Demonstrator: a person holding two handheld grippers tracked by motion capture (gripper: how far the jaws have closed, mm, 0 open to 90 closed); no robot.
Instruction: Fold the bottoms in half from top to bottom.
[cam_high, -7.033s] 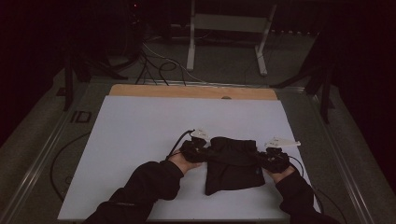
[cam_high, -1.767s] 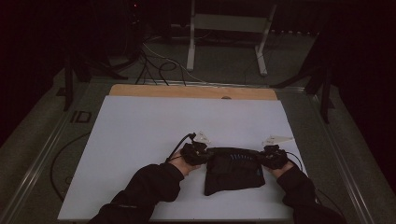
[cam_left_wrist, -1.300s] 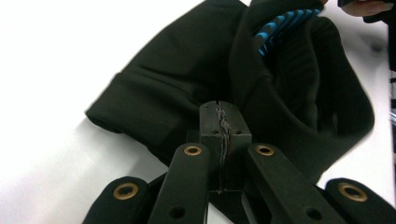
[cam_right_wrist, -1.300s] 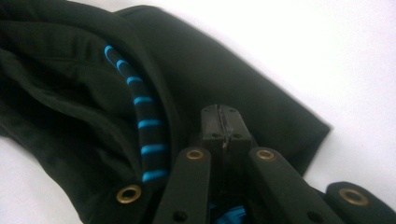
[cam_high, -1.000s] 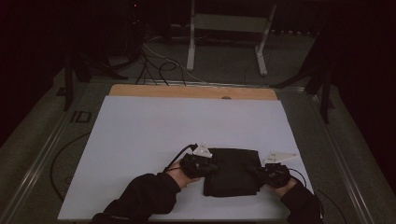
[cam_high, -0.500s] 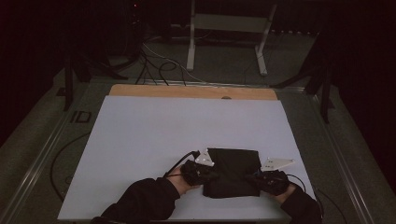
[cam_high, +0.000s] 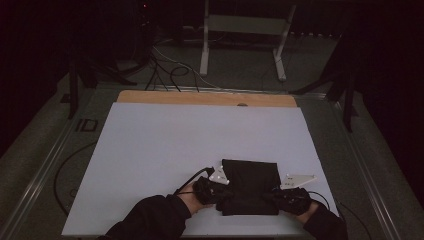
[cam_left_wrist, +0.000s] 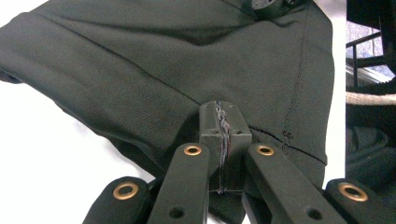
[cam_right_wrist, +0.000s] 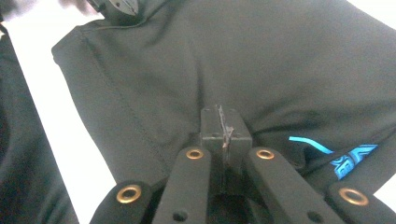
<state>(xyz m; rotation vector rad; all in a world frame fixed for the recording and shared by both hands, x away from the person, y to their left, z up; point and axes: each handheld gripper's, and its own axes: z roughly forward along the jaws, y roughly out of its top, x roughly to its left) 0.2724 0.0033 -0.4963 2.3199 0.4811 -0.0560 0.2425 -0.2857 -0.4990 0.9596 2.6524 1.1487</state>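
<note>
Black garment (cam_high: 250, 187) folded on white table (cam_high: 165, 150), left gripper (cam_left_wrist: 223, 122) and right gripper (cam_right_wrist: 224, 125) clamped on its edges (blue logo (cam_right_wrist: 352, 158) nearby).

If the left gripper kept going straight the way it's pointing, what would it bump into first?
The black cloth. The left gripper has its jaws shut on a fold of it, and more of the cloth lies straight ahead. Farther along that line sits the right gripper, though depth is hard to judge.
</note>
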